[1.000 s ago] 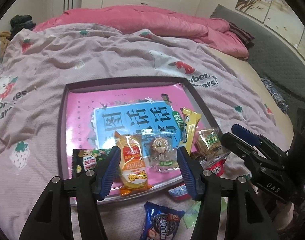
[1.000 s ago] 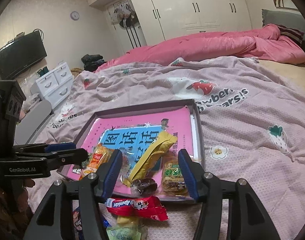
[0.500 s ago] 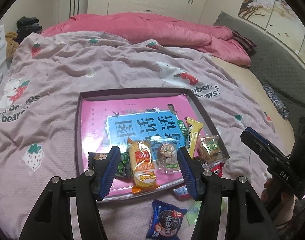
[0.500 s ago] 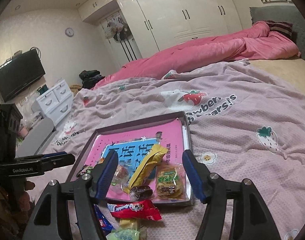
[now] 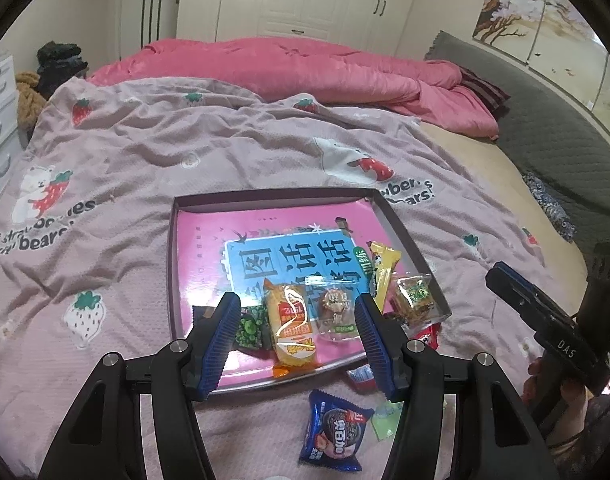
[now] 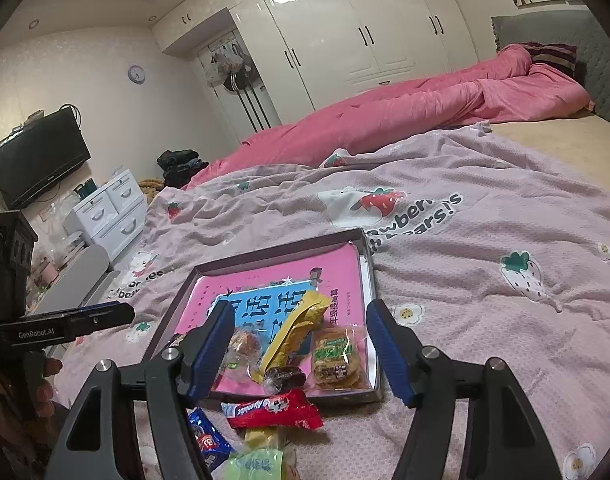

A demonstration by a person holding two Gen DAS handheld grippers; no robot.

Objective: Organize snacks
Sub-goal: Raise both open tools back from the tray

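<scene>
Above the near edge of the shallow dark-rimmed tray (image 5: 401, 227) on the bed, the left gripper (image 5: 297, 340) hangs part-open, holding nothing. The right gripper (image 6: 301, 354), its jaws just opening wider, is also empty; wrapped snacks (image 5: 291, 326) lie along that edge.

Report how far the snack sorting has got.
Done: several packets, including the orange packet and yellow bar, lie in the tray. In hand: nothing; the left gripper and right gripper are open and empty. Left: the red packet and blue cookie packet on the blanket.
</scene>
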